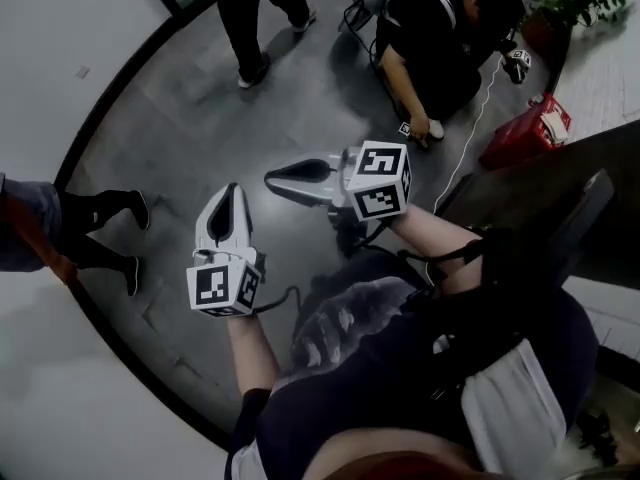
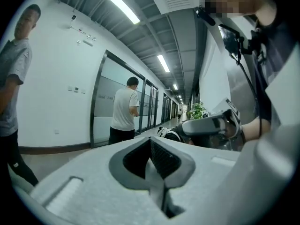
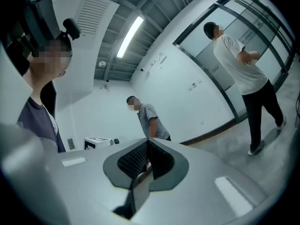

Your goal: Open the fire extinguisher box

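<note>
**hallway_hank:** So how far along is the box-opening here?

**gripcam_jo:** Honestly, can't call it. The left gripper [image 1: 230, 194] and right gripper [image 1: 274, 178] both have their jaws pressed together with nothing between them, held out over the grey floor [image 1: 190, 118]. I can't pick out a fire extinguisher box in any view. A red thing [image 1: 527, 131] lies by the dark counter [image 1: 560, 173], well apart from both grippers. Whether that's the box, or whether it's open, I can't tell.

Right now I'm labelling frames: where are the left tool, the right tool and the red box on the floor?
left tool [image 1: 231, 190]: head view, at its closed tips
right tool [image 1: 272, 178]: head view, at its closed tips
red box [image 1: 527, 133]: head view, red side
</note>
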A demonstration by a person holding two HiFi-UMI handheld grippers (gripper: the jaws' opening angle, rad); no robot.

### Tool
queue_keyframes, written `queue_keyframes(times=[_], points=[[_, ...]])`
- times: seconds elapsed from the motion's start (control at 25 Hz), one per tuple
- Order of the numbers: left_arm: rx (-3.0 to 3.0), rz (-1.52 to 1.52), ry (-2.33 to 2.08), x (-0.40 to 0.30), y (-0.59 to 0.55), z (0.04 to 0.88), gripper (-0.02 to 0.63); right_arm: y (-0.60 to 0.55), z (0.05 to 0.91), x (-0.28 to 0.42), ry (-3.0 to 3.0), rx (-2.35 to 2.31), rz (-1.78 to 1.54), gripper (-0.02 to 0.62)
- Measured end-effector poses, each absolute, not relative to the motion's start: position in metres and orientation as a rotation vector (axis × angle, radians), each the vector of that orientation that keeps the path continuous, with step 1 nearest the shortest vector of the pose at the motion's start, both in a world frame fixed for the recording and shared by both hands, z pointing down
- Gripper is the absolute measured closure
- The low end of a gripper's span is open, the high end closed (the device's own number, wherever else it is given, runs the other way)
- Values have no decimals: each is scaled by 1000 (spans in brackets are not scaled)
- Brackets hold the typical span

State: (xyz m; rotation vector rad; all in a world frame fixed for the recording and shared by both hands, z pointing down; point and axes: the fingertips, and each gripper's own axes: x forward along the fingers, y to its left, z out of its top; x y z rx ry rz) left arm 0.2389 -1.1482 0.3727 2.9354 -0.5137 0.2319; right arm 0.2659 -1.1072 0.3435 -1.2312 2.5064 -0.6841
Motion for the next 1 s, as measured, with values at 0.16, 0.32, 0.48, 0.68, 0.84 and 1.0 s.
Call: queue_keyframes(times=[0.16,0.32,0.48,0.68,0.84,1.0], points=[[2925,320,-506,250,-1148,381,606,-1111,350,277,2464,-1203,-716,594],[2923,353,-551,260,-1154,378,606,-1122,349,283,2485,-1128,-706,594],[2904,382,-599,266,-1152,381,606,-1129,351,292,2490,-1059,-731,594],[2884,409,-661,258,-1169,385,606,-1147,350,291,2501,-1012,-751,594],[2878,390,-697,240,-1187,398,606,-1162,362,276,2517,-1004,-752,594],[2861,359,-700,223,-1220,394,606,-1191,354,262,2509,-1029,-756,594]])
